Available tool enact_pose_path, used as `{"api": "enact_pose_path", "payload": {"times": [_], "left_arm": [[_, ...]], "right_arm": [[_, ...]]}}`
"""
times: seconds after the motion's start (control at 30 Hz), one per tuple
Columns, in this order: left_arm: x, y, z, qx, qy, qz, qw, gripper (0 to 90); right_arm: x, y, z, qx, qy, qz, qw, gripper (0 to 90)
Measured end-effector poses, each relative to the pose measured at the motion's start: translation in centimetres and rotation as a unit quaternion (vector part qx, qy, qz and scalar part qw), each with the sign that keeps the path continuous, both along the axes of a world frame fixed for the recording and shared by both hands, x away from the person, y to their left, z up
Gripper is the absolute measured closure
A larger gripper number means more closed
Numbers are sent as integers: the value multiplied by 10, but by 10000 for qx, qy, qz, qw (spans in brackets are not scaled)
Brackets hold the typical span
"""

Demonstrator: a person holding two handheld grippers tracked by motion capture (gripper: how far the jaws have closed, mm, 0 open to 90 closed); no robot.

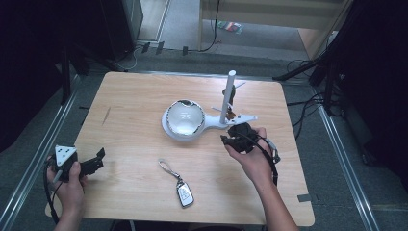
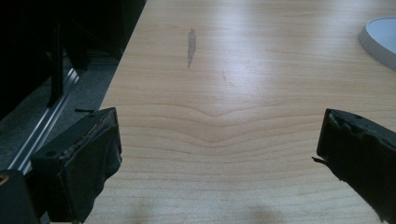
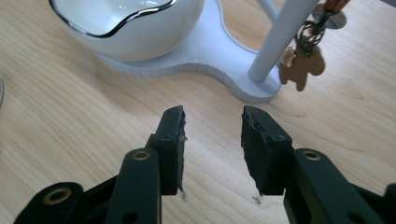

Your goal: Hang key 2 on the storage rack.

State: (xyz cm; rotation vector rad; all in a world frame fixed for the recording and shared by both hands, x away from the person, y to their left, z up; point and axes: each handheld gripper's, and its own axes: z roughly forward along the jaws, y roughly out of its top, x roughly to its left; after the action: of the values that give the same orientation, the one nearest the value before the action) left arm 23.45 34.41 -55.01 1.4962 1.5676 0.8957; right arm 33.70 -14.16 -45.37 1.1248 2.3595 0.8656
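Observation:
A white bowl (image 1: 184, 118) with a silver rim sits on a white stand (image 1: 243, 118) near the table's middle. An upright white post (image 1: 227, 96) rises from that stand. A brown charm on a key ring (image 3: 303, 67) hangs by the post (image 3: 280, 42), beside the bowl (image 3: 126, 28). A key fob with a grey strap (image 1: 184, 192) lies flat toward the table's front. My right gripper (image 1: 230, 134) (image 3: 212, 119) hovers just in front of the stand's base (image 3: 205, 56), jaws partly open with nothing between them. At the front left corner my left gripper (image 1: 100, 159) (image 2: 219, 126) is wide open over bare wood.
The wooden table (image 1: 134, 96) has rounded corners and a small grey scuff (image 2: 190, 46) at its left. The stand's edge (image 2: 380, 39) lies far right of the left gripper. Metal floor rails (image 1: 29, 168) and cables (image 1: 308, 103) run along both sides.

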Motion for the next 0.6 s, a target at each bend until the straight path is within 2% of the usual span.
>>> {"api": "enact_pose_path", "payload": {"times": [0.6], "left_arm": [[0, 0, 0, 14, -5, -6, 10000, 2]], "right_arm": [[-20, 32, -12, -180, 325, 468, 9982, 590]]}}
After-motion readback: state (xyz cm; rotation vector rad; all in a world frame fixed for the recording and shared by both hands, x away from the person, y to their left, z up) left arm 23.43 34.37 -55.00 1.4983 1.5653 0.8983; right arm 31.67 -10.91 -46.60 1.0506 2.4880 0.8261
